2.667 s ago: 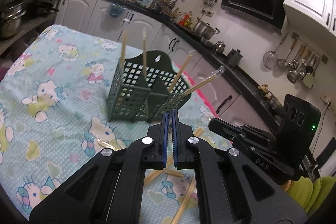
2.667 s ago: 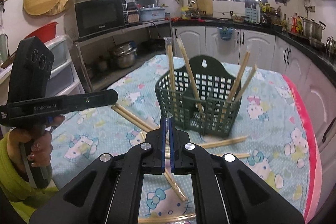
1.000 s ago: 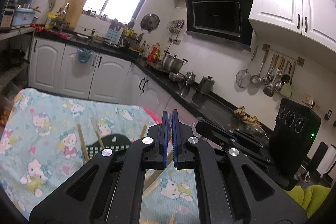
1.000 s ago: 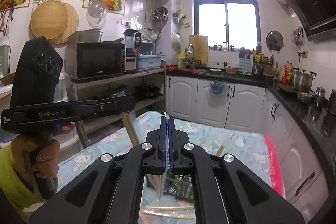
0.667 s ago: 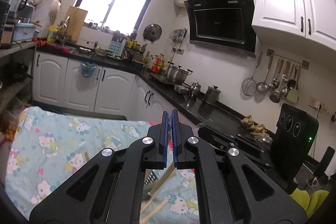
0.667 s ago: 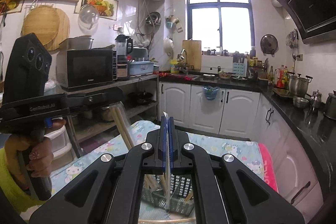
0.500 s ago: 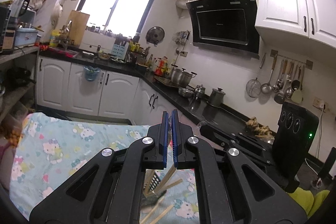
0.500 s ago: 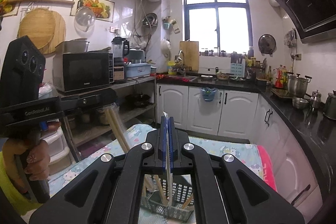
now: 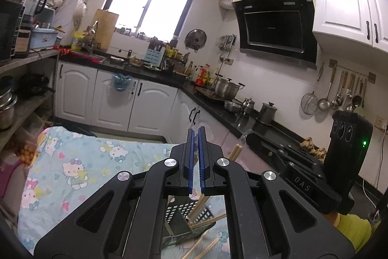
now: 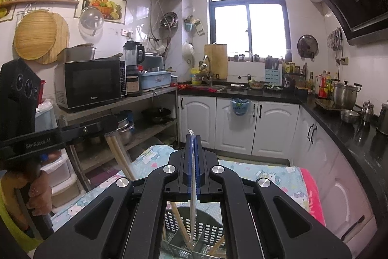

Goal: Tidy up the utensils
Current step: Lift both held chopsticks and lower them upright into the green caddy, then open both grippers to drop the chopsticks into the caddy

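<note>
Left wrist view
- Left gripper (image 9: 196, 157): jaws drawn narrow, a thin slit of daylight between the blue pads; nothing visible between them here.
- Green basket (image 9: 186, 222): at 6 o'clock, seen through the frame of the gripper, standing on the table (image 9: 80, 162) with its cartoon-cat cloth.
- Chopsticks in basket (image 9: 201, 205): several lean out toward 2 o'clock.
- Loose chopsticks (image 9: 206, 246): lying on the cloth just below the basket, at 5 o'clock.
- Right gripper (image 9: 252, 138): at 3 o'clock, with paired chopstick tips (image 9: 235, 149) at its jaws.
- Sleeve (image 9: 354, 227): yellow-green, at 4 o'clock behind that gripper's handle.

Right wrist view
- Right gripper (image 10: 194, 157): pads pressed together on a thin pale chopstick (image 10: 193, 210) that runs down from the jaws toward the basket.
- Green basket (image 10: 206, 234): at 6 o'clock, directly under the jaws; more chopsticks (image 10: 180, 225) stand slanted in its compartments.
- Left gripper (image 10: 114, 124): at 9 o'clock, closed on a pair of chopsticks (image 10: 121, 157) hanging down toward 6 o'clock.
- Hand (image 10: 38, 188): at 8 o'clock, wrapped around the left gripper's handle.
- Table (image 10: 278, 176): cloth edge pink at 4 o'clock.
</note>
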Tool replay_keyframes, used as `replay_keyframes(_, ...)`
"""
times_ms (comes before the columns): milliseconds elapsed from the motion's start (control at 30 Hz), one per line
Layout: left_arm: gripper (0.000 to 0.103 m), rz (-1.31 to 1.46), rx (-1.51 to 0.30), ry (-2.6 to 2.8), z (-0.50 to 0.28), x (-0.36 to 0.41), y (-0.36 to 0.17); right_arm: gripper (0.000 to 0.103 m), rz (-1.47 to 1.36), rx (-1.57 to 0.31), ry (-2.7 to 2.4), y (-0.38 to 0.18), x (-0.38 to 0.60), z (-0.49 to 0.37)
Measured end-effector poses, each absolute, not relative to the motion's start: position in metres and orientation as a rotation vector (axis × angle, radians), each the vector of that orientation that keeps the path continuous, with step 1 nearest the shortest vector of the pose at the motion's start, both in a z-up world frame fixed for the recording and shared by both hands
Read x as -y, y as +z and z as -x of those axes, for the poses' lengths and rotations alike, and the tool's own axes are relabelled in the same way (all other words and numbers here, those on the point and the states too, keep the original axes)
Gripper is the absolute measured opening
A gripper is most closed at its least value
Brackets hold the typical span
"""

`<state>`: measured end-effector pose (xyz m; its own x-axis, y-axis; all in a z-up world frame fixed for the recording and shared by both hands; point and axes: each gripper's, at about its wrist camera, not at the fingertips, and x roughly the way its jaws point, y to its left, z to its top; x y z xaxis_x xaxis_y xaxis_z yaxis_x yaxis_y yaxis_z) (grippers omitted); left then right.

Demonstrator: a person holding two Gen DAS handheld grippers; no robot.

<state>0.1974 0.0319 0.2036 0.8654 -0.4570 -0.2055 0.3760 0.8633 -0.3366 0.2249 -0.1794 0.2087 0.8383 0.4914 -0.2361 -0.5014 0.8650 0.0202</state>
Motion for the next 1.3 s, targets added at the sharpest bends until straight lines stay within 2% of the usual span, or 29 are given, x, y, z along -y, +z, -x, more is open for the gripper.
replay_keyframes(533, 0.001, 0.323, -0.349, -0.426, -0.212, -0.033, 0.165, 0.002, 0.035, -0.280, 0.536, 0.187, 0.168, -0.238)
replay_keyframes(1000, 0.002, 0.328, -0.452, -0.402, -0.224, -0.031, 0.123, 0.003, 0.035, -0.393, 0.508, 0.149, 0.161, -0.252)
replay_keyframes(1067, 0.010, 0.324, -0.476, -0.388, -0.226, -0.032, 0.117, 0.010, 0.032, -0.413, 0.496, 0.142, 0.162, -0.253)
replay_keyframes(1133, 0.024, 0.325, -0.483, -0.378, -0.225, -0.034, 0.113, 0.031, 0.012, -0.428, 0.483, 0.137, 0.166, -0.253)
replay_keyframes(1200, 0.028, 0.319, -0.481, -0.367, -0.222, -0.035, 0.113, 0.033, -0.003, -0.429, 0.477, 0.134, 0.170, -0.252)
replay_keyframes(1267, 0.041, 0.314, -0.477, -0.353, -0.219, -0.038, 0.114, 0.034, -0.006, -0.434, 0.470, 0.133, 0.173, -0.251)
replay_keyframes(1300, 0.043, 0.313, -0.472, -0.345, -0.216, -0.040, 0.115, 0.038, -0.007, -0.435, 0.467, 0.132, 0.175, -0.251)
